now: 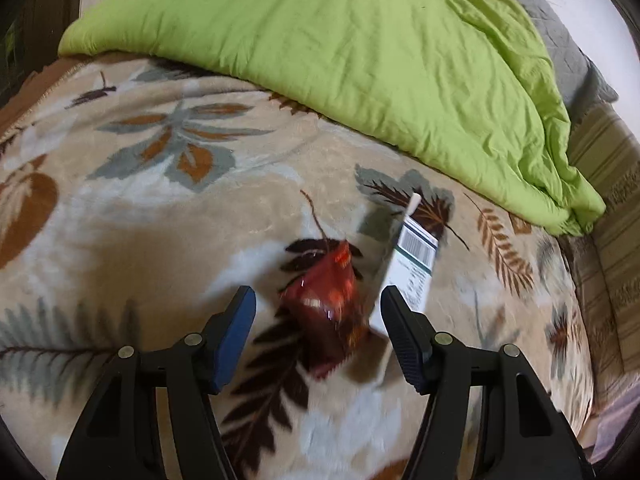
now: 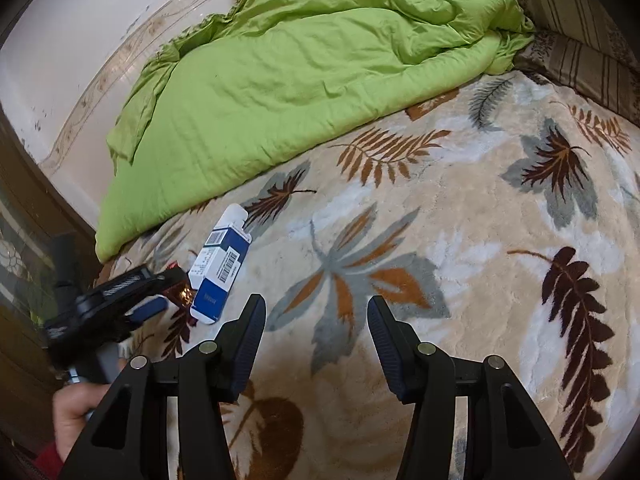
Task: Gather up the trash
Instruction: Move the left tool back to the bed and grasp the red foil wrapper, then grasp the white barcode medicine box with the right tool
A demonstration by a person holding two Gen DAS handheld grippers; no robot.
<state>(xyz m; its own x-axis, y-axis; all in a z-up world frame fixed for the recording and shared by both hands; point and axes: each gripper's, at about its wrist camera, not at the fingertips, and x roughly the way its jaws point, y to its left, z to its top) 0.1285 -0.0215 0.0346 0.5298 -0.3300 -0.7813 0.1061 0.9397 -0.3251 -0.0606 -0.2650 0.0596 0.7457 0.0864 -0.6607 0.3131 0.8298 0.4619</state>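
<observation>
My left gripper (image 1: 318,300) spread wide, red wrapper (image 1: 326,308) between fingers, blue-white carton (image 1: 412,264) beside; my right gripper (image 2: 316,312) spread over leaf-print blanket (image 2: 460,208), holding nothing

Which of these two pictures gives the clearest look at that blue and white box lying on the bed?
The right wrist view. There the blue and white box lies fully visible on the leaf-patterned blanket, its barcodes sharp. The left wrist view shows the box edge-on and blurred, its near end hidden behind a finger of the open left gripper.
</observation>
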